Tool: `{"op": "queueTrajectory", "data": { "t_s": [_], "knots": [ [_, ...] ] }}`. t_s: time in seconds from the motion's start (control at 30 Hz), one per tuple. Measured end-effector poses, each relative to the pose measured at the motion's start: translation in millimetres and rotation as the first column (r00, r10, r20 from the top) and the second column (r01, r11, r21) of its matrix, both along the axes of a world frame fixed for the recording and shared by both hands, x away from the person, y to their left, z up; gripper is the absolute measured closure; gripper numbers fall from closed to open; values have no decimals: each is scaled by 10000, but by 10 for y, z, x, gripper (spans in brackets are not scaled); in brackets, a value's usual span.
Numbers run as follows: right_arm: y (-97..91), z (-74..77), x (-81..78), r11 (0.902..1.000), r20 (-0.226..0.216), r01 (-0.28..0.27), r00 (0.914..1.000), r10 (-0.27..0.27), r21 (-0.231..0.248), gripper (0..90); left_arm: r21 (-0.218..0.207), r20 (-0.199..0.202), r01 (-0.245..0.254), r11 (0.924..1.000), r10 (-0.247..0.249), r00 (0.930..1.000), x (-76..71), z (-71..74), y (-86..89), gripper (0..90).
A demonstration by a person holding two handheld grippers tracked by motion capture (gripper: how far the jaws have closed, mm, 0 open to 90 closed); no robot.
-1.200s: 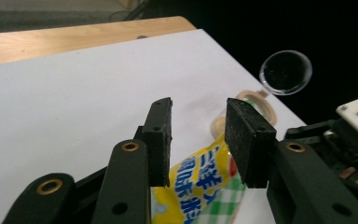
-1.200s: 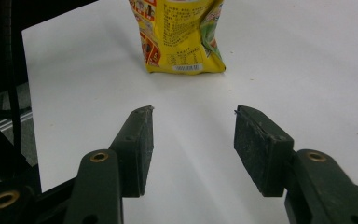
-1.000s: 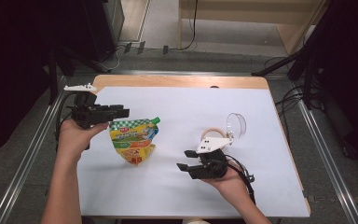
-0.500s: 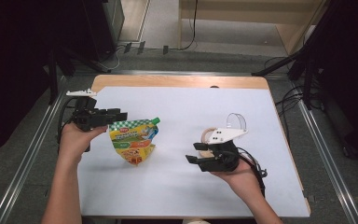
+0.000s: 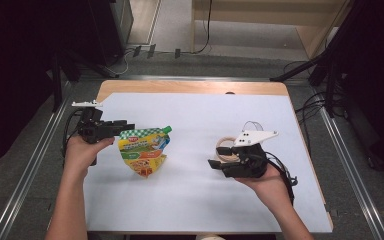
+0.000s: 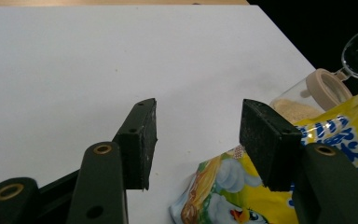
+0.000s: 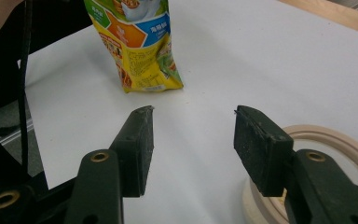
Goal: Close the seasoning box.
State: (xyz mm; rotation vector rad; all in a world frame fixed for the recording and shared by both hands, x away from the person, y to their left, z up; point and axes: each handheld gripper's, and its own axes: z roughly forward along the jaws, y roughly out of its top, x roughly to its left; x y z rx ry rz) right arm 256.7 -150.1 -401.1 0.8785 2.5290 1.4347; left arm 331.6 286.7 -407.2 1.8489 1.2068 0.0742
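The yellow spout pouch point(image 5: 145, 152) lies flat on the white table cover point(image 5: 190, 200), its green cap pointing away from the person, and everything else is placed from it. Just beside its near-left corner sits the left gripper point(image 5: 122, 126), which has come lower towards the pouch than it stood a second ago; its jaws have just been opening and stand apart with nothing between them, the pouch's edge showing under the right-hand jaw in the left gripper view point(image 6: 242, 186). That reads as lining up for a grasp of the pouch, not yet made. Well to the pouch's right, the right gripper point(image 5: 216, 165) has lifted and drifted away from the pouch since then, jaws apart and empty. Behind it, farther from the pouch, lies a clear jar point(image 6: 303, 100) on its side with a beige rim point(image 5: 225, 148) and pale grains inside. The cover leaves a strip of wooden tabletop point(image 5: 190, 88) bare beyond the pouch; past that, grey floor, cables and dark stands
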Motion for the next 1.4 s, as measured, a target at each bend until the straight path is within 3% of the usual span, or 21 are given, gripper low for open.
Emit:
{"op": "queueTrajectory", "data": {
  "t_s": [0.2, 0.47, 0.83, 1.4],
  "knots": [
    [-97, 88, 13, 9998, 99, 197, 9998, -198, 99, 485, 260, -218, 92, 9996, -87, 9997, 10, -73, -27, 472],
    [-256, 197, 28, 9987, 286, 482, 9984, -487, 174, 484, 461, -101, 102, 9989, -97, 9999, 23, -163, -24, 473],
    [-539, 338, 56, 9943, 444, 1056, 9933, -1063, 178, 485, 435, -276, 163, 9989, -151, 9995, 35, -219, -42, 477],
    [-1047, 493, 91, 9764, 491, 2133, 9754, -2148, 337, 589, 461, -312, 324, 9984, -310, 9990, 25, -224, -52, 470]
  ]
}}
